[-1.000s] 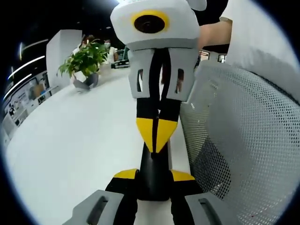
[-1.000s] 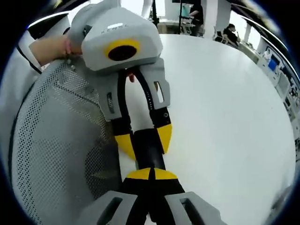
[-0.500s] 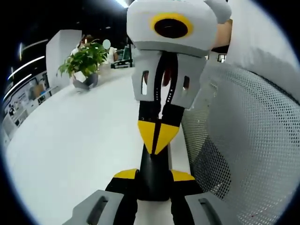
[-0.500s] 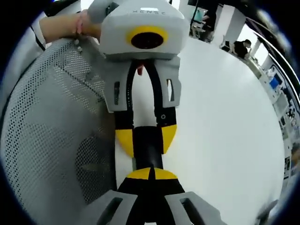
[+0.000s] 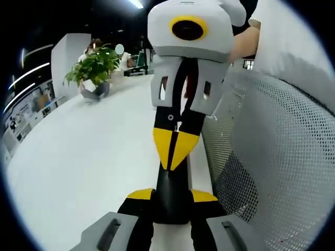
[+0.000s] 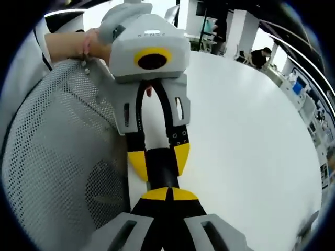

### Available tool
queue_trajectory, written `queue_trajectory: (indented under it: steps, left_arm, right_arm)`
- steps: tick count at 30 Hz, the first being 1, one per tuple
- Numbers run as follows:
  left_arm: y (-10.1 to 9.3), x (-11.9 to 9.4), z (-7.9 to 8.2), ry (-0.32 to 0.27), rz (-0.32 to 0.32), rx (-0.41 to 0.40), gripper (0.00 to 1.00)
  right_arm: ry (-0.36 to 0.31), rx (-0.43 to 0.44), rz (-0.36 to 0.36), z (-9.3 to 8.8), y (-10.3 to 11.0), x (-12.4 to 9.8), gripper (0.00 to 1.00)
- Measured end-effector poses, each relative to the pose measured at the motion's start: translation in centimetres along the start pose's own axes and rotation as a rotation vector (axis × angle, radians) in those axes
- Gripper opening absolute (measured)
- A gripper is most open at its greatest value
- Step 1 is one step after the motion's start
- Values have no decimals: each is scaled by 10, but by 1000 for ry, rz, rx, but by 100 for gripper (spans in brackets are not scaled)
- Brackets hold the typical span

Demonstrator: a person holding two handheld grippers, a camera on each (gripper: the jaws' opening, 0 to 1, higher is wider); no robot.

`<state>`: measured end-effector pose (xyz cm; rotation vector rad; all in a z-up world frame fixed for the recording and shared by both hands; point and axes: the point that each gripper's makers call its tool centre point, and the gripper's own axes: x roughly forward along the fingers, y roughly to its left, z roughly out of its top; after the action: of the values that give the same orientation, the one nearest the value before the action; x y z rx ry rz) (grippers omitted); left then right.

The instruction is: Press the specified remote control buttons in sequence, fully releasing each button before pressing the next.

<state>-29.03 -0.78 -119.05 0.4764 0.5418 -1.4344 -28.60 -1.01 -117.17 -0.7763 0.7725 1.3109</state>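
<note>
Above the white table (image 5: 78, 157), near its edge beside a mesh chair back (image 5: 272, 157), the remote (image 5: 171, 196) is being held off the surface, a slim black bar running lengthwise between the two grippers. The left gripper (image 5: 171, 194) is clamping one end of it, yellow tips sitting on either side of the black body. In the right gripper view the same left gripper (image 6: 158, 161) is coming in from the far side, jaws spread round the remote (image 6: 161, 166).

The right gripper (image 6: 167, 194) is sitting closed, yellow tips meeting each other with no gap, and is resting on the remote's other end, pointing down its long axis. In the left gripper view, the right gripper (image 5: 174, 151) is showing the same pinched wedge, tip on the black bar. No buttons are readable in either view, so which one is under the tip cannot be told.

Judgement: the right is the pressing tool, the left the holder; the next press means lifting clear, then shifting along the remote's length. A potted plant (image 5: 95, 70) is standing well apart at the table's far side.
</note>
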Motion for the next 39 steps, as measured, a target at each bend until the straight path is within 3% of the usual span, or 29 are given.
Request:
queue_trajectory:
  steps: [3, 5, 9, 17, 23, 30, 34, 36, 39]
  left_arm:
    - [0, 0, 0, 0, -1, 0, 24]
    - [0, 0, 0, -1, 0, -2, 24]
    - [0, 0, 0, -6, 7, -17, 24]
    - [-1, 2, 0, 49, 34, -22, 25]
    - [-1, 2, -1, 36, 40, -36, 25]
    - [-1, 2, 0, 43, 41, -41, 25]
    - [-1, 2, -1, 51, 45, -42, 25]
    - [-1, 2, -1, 53, 45, -43, 25]
    - [-1, 2, -1, 54, 46, -44, 25]
  right_arm:
    - [-1, 9, 29, 2, 2, 3, 0]
    - [58, -5, 69, -9, 9, 9, 0]
    - [43, -54, 52, -7, 9, 8, 0]
    - [60, -133, 31, -6, 10, 10, 0]
    - [43, -71, -11, -6, 9, 9, 0]
    - [-9, -17, 34, -7, 7, 8, 0]
    - [-93, 117, 89, -5, 8, 5, 0]
    - [-93, 118, 57, -13, 3, 1, 0]
    - [-111, 160, 64, -20, 5, -3, 12]
